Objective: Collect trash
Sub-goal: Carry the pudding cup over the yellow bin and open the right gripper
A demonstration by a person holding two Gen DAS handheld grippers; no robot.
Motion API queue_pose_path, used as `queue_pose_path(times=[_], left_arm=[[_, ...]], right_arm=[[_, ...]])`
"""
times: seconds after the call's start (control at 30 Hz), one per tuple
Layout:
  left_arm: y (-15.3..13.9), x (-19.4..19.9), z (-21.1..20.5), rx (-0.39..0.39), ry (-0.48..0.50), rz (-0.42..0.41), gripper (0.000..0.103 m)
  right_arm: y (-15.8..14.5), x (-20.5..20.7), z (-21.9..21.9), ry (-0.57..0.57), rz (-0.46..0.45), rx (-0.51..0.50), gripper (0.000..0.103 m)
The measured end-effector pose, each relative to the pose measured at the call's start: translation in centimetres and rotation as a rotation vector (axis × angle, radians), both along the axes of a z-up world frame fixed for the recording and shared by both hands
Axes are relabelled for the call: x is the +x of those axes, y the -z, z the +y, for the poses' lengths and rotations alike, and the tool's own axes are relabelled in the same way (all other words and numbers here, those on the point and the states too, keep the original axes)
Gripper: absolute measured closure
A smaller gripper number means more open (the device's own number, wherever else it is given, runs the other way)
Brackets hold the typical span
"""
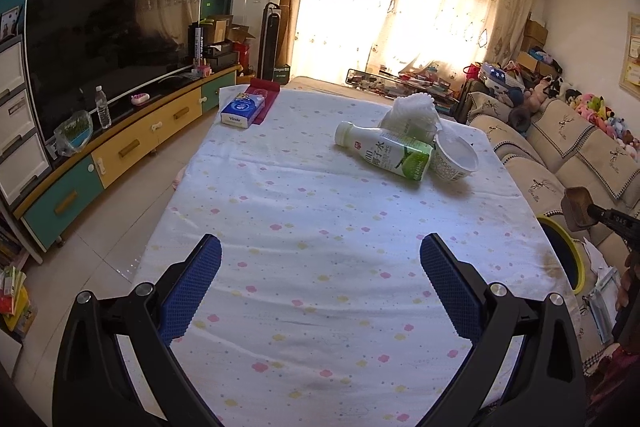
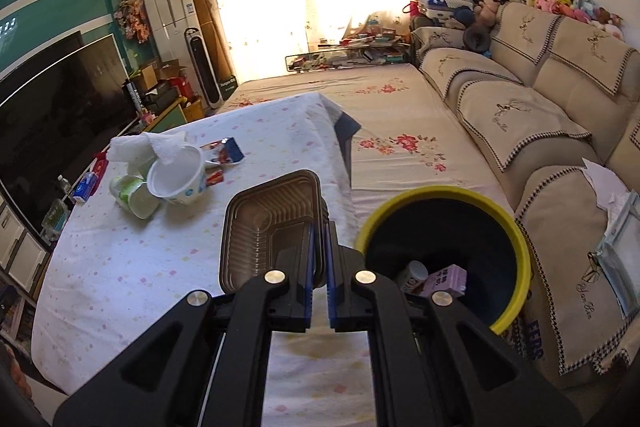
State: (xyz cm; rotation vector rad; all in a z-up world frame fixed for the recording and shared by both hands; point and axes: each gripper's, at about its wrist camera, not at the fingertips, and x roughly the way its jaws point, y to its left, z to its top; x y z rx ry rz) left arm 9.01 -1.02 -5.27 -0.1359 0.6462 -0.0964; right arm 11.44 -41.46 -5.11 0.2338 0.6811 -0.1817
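The right gripper is clamped on the near right rim of a brown plastic tray, its jaws pressed almost together on the thin edge, and the tray hangs tilted above the table with its open side toward the camera. The bin, dark inside with a yellow rim, stands just to the right of the gripper, between the table's right edge and the sofa; a purple carton and a small bottle already lie in it. What the drop seems to turn on is this: the bin's mouth lies right of the tray and slightly nearer, so the tray probably has to travel rightward until it clears the yellow rim, with its long side, now running near to far, fitted inside the opening. The left gripper hangs wide open and empty over the near part of the table. The remaining trash lies far from it, toward the right: a green bottle on its side, long axis running left to right, touching a white cup, with crumpled tissue behind them. The left hand looks nearer to that pile.
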Motion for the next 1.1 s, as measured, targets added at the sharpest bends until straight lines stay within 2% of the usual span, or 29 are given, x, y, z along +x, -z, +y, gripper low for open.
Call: queue_pose_path(times=[0.2,0.37,0.73,0.83,1.1], left_arm=[[-0.7,-0.4,-2.6,0.028,0.032,-0.006,0.005],[-0.9,-0.4,-4.7,0.013,0.08,0.008,0.005],[-1.0,0.8,-11.2,0.087,0.181,0.031,0.005],[-1.0,1.3,-12.7,0.103,0.204,0.034,0.005],[-0.9,2.9,-16.3,0.138,0.27,0.039,0.005]], right_arm=[[2.6,-2.0,-5.4,0.12,0.022,0.028,0.098],[4.7,-2.7,-8.1,0.167,0.036,0.044,0.098],[7.1,-2.4,-10.8,0.206,0.043,0.062,0.097],[7.3,-2.3,-11.3,0.213,0.043,0.058,0.087],[7.7,-2.6,-11.8,0.196,0.021,0.096,0.082]])
